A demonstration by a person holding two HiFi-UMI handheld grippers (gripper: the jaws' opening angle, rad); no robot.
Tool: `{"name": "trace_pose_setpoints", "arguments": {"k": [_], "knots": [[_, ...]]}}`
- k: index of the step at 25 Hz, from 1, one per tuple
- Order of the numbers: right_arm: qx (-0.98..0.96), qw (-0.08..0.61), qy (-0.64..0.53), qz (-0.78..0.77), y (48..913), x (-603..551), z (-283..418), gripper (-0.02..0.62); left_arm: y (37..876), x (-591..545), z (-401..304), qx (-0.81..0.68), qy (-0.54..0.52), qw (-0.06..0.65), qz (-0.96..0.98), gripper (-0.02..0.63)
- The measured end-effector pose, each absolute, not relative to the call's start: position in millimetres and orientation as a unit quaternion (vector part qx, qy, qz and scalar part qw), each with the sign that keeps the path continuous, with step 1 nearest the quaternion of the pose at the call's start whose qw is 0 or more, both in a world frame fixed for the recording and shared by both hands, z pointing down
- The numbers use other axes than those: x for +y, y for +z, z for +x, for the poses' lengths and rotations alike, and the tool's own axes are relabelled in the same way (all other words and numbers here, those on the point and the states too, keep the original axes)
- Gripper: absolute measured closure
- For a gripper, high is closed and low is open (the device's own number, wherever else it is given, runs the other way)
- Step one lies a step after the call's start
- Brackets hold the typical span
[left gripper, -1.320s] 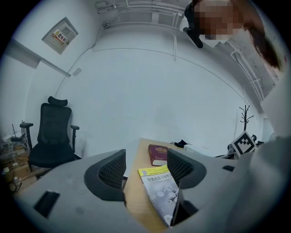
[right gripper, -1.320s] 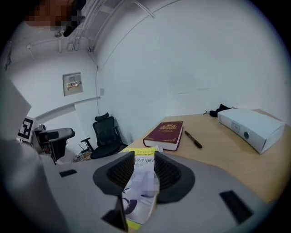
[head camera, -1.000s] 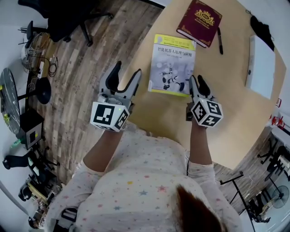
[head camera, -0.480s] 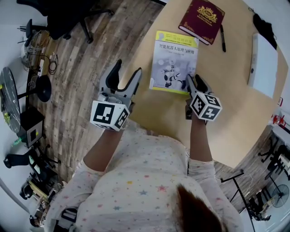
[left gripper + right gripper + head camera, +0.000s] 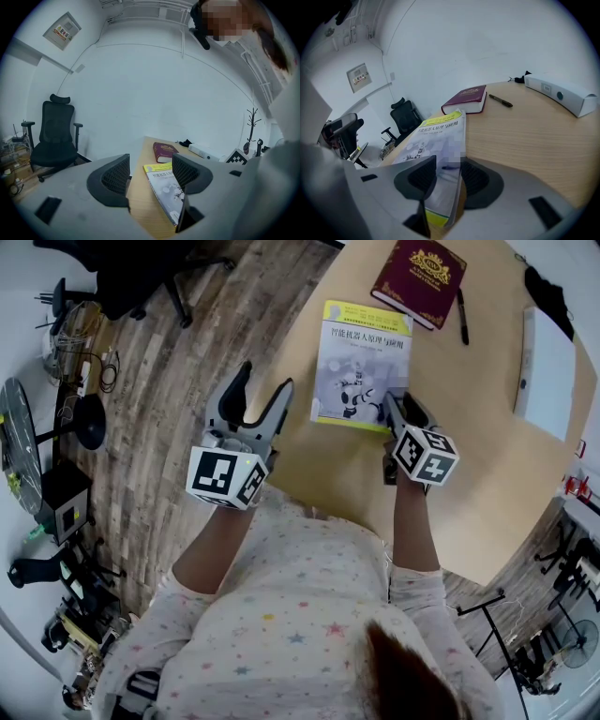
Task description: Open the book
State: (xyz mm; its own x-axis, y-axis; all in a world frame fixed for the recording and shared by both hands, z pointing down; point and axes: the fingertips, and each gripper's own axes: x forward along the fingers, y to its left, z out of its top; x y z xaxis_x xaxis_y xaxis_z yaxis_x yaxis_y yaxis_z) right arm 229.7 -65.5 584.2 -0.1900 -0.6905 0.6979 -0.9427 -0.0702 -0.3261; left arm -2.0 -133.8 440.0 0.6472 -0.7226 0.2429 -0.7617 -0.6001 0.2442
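The yellow-and-white book (image 5: pixel 361 367) (image 5: pixel 166 190) (image 5: pixel 436 136), a robot pictured on its cover, lies closed and flat on the wooden table (image 5: pixel 469 484) (image 5: pixel 525 136), with its yellow title band at the far end from the person.

The right gripper (image 5: pixel 398 409) (image 5: pixel 447 173) is at this book's near right corner. In the right gripper view that corner and the page edge sit between the two jaws, one jaw over the cover and the other against the outer side. They look clenched on the corner, though I can't tell how hard they press. From the head view the cover does not appear lifted.

The left gripper (image 5: pixel 262 385) (image 5: pixel 151 168) hangs off the book's near left side, apart from it, about over the table's edge. Its jaws are spread wide with nothing between them. In the left gripper view the book shows past the right-hand jaw, lying further along the tabletop.

Just beyond the book's far end lies a maroon hardback (image 5: pixel 417 282) (image 5: pixel 164 151) (image 5: pixel 466 99) with a gold crest, also closed. A black pen (image 5: pixel 461 320) (image 5: pixel 500 101) rests on the table right of the maroon hardback. Well to the right of the yellow-and-white book sits a long white box (image 5: pixel 546 367) (image 5: pixel 560 96).

Off to the book's left, past the table edge, is wood-plank floor (image 5: pixel 178 381) with a black office chair (image 5: pixel 141 277) (image 5: pixel 56 136) standing on it.
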Motion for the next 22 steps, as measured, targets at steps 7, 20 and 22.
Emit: {"name": "trace_pose_setpoints", "arguments": {"k": [7,20,22], "knots": [[-0.662,0.162,0.379,0.625,577.6,-65.3,233.2,0.459,438.7,-130.7,-2.1,-0.415,0.060,0.163,0.893,0.347],[-0.660,0.151,0.360,0.642,564.5,-65.6,239.1,0.554,436.4,-127.0,-2.4,-0.412,0.060,0.161,0.895,0.347],[-0.661,0.146,0.358,0.643,561.2,-66.0,237.9,0.559,434.8,-126.7,-3.4,-0.412,0.059,0.159,0.895,0.347]]}}
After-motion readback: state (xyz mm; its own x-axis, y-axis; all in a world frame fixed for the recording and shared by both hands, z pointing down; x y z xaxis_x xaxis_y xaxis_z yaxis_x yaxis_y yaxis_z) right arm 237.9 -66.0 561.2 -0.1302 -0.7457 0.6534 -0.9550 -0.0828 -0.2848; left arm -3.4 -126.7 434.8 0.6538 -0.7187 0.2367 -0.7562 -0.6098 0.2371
